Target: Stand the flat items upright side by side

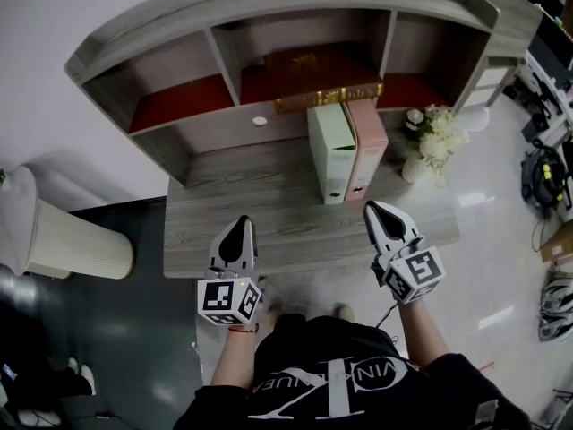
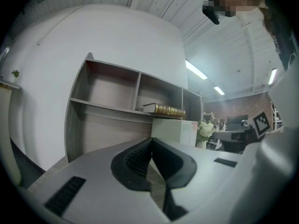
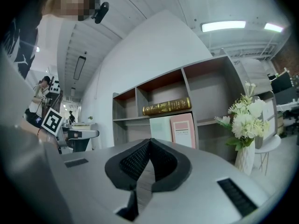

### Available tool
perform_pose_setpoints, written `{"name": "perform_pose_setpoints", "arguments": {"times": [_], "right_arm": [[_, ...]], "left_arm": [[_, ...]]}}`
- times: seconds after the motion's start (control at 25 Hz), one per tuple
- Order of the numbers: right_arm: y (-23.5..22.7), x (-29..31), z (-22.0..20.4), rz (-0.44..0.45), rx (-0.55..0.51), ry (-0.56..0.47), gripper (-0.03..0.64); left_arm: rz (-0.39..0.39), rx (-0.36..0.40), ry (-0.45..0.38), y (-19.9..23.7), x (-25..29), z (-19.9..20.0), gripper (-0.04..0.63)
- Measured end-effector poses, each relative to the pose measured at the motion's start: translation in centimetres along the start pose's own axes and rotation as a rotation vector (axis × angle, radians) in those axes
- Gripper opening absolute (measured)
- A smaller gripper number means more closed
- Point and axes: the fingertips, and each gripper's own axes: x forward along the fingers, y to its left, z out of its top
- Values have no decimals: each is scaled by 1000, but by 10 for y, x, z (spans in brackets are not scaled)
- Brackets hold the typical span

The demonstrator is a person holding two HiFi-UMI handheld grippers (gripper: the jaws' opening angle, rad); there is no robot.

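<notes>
A pale green box file (image 1: 332,152) and a pink box file (image 1: 367,149) stand upright side by side on the wooden desk (image 1: 242,204), touching each other; the green one (image 3: 161,127) and the pink one (image 3: 182,129) show again in the right gripper view. A brown book with a gilt spine (image 1: 327,96) lies flat in the middle shelf compartment above them. My left gripper (image 1: 238,228) hovers over the desk's front edge, shut and empty. My right gripper (image 1: 378,211) is near the front right of the desk, also shut with nothing in it. Both are apart from the files.
The shelf unit (image 1: 269,25) with three compartments rises at the back of the desk. A white vase of flowers (image 1: 430,141) stands to the right of the files. A pale ribbed bin (image 1: 67,240) is on the floor at the left. Helmets and gear (image 1: 546,177) lie at the right.
</notes>
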Motion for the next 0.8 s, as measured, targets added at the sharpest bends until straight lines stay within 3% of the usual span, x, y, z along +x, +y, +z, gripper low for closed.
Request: {"name": "perform_pose_setpoints", "arguments": {"times": [0.8], "right_arm": [[2, 6, -7, 0, 15, 11, 9]], "left_arm": [[14, 1, 3, 10, -1, -1, 5]]}}
